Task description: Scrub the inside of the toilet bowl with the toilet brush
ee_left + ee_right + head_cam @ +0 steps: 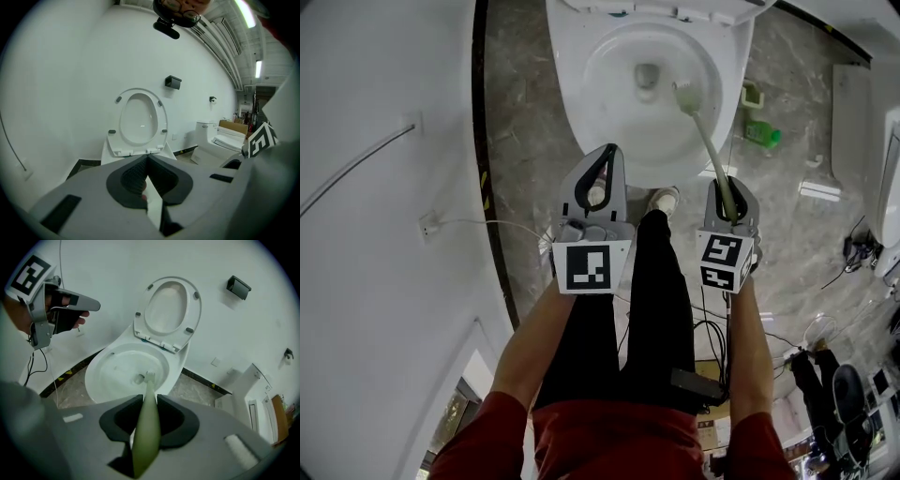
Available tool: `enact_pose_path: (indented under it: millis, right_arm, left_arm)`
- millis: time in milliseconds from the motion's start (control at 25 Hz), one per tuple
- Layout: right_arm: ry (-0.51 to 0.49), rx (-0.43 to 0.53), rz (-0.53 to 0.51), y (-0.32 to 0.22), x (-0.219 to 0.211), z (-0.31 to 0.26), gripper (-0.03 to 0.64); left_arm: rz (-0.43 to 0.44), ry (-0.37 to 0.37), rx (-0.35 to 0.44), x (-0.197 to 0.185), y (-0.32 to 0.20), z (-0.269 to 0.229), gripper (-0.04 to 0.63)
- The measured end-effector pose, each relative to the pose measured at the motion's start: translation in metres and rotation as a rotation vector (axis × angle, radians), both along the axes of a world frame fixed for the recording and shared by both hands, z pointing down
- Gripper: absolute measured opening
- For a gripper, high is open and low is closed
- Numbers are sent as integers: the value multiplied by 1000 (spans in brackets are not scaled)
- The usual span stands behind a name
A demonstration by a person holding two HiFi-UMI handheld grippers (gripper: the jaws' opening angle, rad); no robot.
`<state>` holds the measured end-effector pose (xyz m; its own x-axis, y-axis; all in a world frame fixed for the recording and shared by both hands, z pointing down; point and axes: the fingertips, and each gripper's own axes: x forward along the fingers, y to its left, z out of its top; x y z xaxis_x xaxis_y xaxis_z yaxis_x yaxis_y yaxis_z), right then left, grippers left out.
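My right gripper (149,401): clamped on toilet brush (145,427) handle — bristles angled into toilet bowl (105,363).
My left gripper (147,158): jaws together, empty — held aside.

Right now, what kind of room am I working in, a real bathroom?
Likely a showroom or test hall, not a home bathroom: a second toilet stands near the open toilet on the same wall, loose cables lie on the floor, and strip lights run along a high ceiling.
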<state>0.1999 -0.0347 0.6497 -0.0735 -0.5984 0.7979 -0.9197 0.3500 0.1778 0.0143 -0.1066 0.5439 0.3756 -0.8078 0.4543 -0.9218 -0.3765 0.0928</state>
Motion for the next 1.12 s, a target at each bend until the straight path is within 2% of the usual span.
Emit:
enact_pose_path:
  millis: [160,560,840,1120]
  right_arm:
    - [47,-2,-47,-7,-4,9,106]
    - [99,-1,-100,-46,-6,26,106]
    - [58,-11,-78,-76,-20,32,106]
    - [-24,-32,-55,-90,-54,37,106]
  left_arm:
    - [8,-2,21,2,-4,4,5]
    - [0,0,-24,-5,-14,15,5]
    - [-9,2,-21,-17,-22,17,5]
    - [-29,-7,-35,-35,-27,20,5]
